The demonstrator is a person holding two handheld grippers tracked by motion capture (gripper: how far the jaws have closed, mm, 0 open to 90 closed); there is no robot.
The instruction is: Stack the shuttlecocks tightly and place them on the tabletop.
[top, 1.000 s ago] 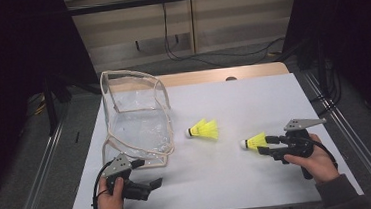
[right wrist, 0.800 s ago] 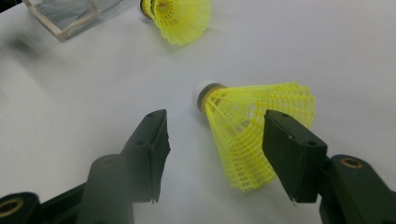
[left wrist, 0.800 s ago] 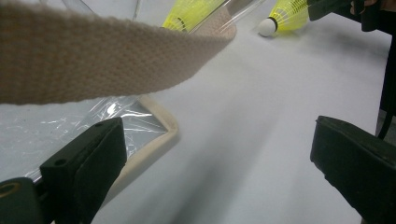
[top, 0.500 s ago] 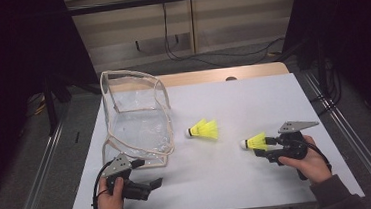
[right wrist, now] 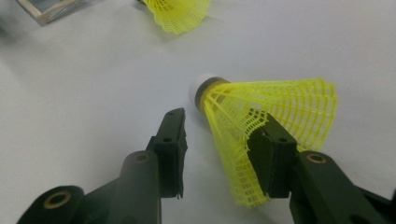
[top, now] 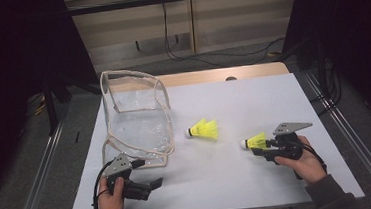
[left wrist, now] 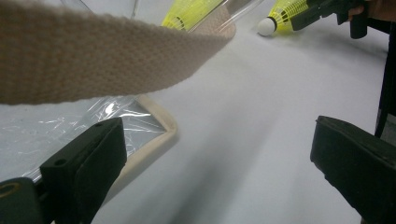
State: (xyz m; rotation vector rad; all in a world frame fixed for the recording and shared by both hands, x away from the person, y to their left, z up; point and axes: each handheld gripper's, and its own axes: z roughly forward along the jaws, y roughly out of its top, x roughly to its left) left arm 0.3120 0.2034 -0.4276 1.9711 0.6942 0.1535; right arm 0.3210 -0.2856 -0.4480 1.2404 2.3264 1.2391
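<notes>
Two yellow shuttlecocks lie on the white table. One shuttlecock (top: 203, 130) rests mid-table, apart from both grippers. The other shuttlecock (top: 254, 141) (right wrist: 261, 116) lies with its cork pointing away, its mesh skirt partly between the jaws of my right gripper (top: 258, 150) (right wrist: 219, 126). Those jaws have just been closing; the right pad overlaps the skirt, while the left pad stands a small gap off it. My left gripper (top: 155, 183) (left wrist: 219, 135) rests open near the front left, with nothing between its jaws, next to the clear bag (top: 134, 113).
The clear plastic bag has beige webbing trim (left wrist: 159, 135), and its strap (left wrist: 93, 56) crosses close over the left gripper view. The wooden table edge (top: 221, 74) runs along the back. Metal rails flank the table.
The right gripper's jaws have narrowed around the near shuttlecock's skirt and the hand has shifted slightly. The left hand and both shuttlecocks stay where they were.
</notes>
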